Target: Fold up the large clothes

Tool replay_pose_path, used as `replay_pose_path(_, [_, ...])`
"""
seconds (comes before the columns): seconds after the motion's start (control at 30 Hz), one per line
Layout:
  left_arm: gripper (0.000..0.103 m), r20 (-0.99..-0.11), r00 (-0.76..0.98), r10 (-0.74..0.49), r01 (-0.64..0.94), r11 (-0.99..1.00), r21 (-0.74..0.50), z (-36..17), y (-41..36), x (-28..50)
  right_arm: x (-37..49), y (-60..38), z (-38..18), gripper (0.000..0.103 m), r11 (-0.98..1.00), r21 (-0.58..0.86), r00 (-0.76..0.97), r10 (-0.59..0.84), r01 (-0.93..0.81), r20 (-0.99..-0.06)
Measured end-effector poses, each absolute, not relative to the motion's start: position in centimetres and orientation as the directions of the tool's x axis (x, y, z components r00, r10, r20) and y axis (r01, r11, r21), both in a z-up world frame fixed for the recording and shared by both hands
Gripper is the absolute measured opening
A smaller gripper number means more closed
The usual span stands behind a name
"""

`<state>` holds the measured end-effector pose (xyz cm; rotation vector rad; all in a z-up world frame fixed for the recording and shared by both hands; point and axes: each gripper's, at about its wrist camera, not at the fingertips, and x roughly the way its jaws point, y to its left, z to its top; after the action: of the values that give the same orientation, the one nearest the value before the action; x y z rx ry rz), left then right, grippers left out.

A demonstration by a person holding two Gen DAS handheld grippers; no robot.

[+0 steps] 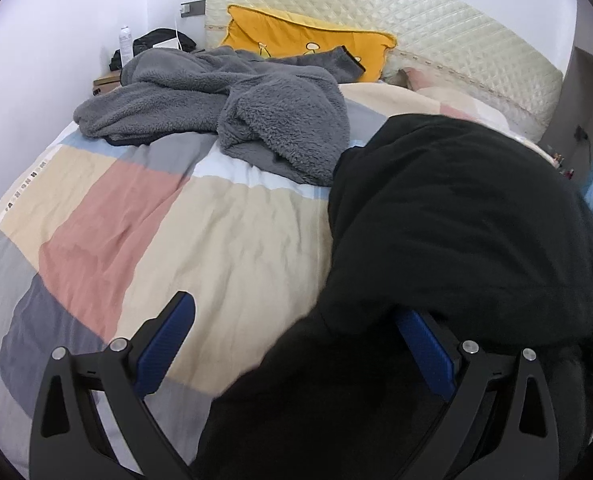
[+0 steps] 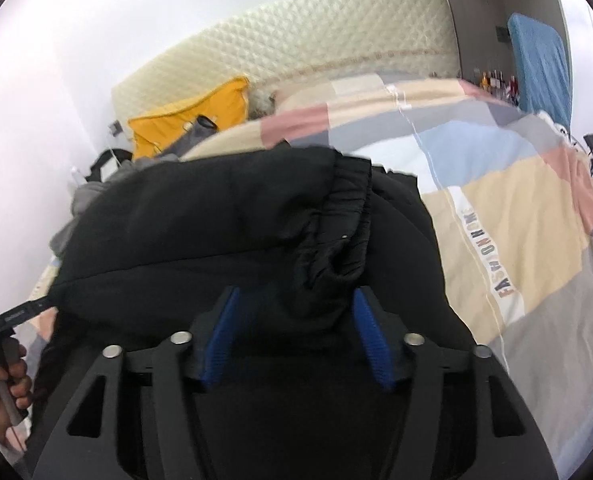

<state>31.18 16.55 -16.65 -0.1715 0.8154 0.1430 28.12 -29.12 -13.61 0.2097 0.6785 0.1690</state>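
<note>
Left wrist view: blue ribbed pads (image 1: 164, 344) are seen spread wide on the left gripper (image 1: 296, 344); black fabric is draped over the right-hand finger and fills part of the gap, but no pinch is made, so the fingers are judged released. In the right wrist view, the right gripper (image 2: 294, 332) is shown with its blue pads (image 2: 221, 334) parted, and a gathered, elasticated hem of the large black padded garment (image 2: 224, 216) hangs between and over them. Whether cloth is actually gripped cannot be told; the jaws stand apart with fabric lying loosely in the gap.

The black garment (image 1: 456, 220) is found bunched in a mound on the patchwork quilt of pink, beige, grey and pale blue blocks (image 1: 232, 232), which is taken as the landmark. It lies at the near right part of the quilt. A rumpled grey fleece garment (image 1: 232, 100) is spread at the quilt's far left, well apart from the grippers. Behind the quilt's far edge a mustard-yellow cushion (image 1: 296, 40) is propped against a cream quilted headboard (image 1: 416, 28).

An early step is judged to be in hand: the black garment is being gathered and has not yet been laid flat. For the next move, a firm pinch on the elastic hem would be called for, with a matching edge taken by the other gripper, so that the garment can be spread across the bare near-left part of the quilt.
</note>
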Motion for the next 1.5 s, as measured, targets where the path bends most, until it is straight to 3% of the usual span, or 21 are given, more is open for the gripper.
replay_pose_path(0.27, [0.100, -0.662, 0.748, 0.046, -0.141, 0.986, -0.091, -11.1, 15.7, 25.2, 20.7, -29.3, -5.8, 0.065, 0.957, 0.267, 0.861, 0.231, -0.116, -0.453])
replay_pose_path(0.67, [0.100, -0.510, 0.860, 0.000, -0.081, 0.987, -0.137, 4.3, 18.0, 14.8, 10.6, -29.1, 6.2, 0.068, 0.956, 0.236, 0.927, 0.239, -0.173, -0.291])
replay_pose_path(0.9, [0.101, -0.478, 0.878, -0.009, -0.070, 0.987, -0.147, 10.3, 21.6, 9.2, 5.2, -31.1, 8.6, 0.069, 0.965, 0.198, 0.930, 0.224, -0.170, -0.291])
replay_pose_path(1.07, [0.101, -0.486, 0.874, -0.021, -0.046, 0.991, -0.124, 11.3, 24.2, 6.0, 1.9, -35.0, 10.0, 0.069, 0.974, 0.175, 0.929, 0.195, -0.145, -0.313])
replay_pose_path(1.27, [0.100, -0.544, 0.838, -0.045, -0.043, 0.988, -0.147, 8.3, 27.2, 3.9, 1.1, -41.3, 8.2, 0.069, 0.959, 0.257, 0.883, 0.222, -0.120, -0.415])
replay_pose_path(1.4, [0.100, -0.577, 0.810, -0.109, -0.013, 0.979, -0.203, 4.1, 27.7, 4.0, 2.6, -43.6, 3.5, 0.069, 0.958, 0.279, 0.810, 0.212, -0.063, -0.547])
replay_pose_path(1.5, [0.100, -0.615, 0.766, -0.184, 0.021, 0.965, -0.263, 0.5, 27.4, 4.7, 3.5, -44.3, -0.7, 0.069, 0.933, 0.356, 0.766, 0.266, -0.052, -0.585])
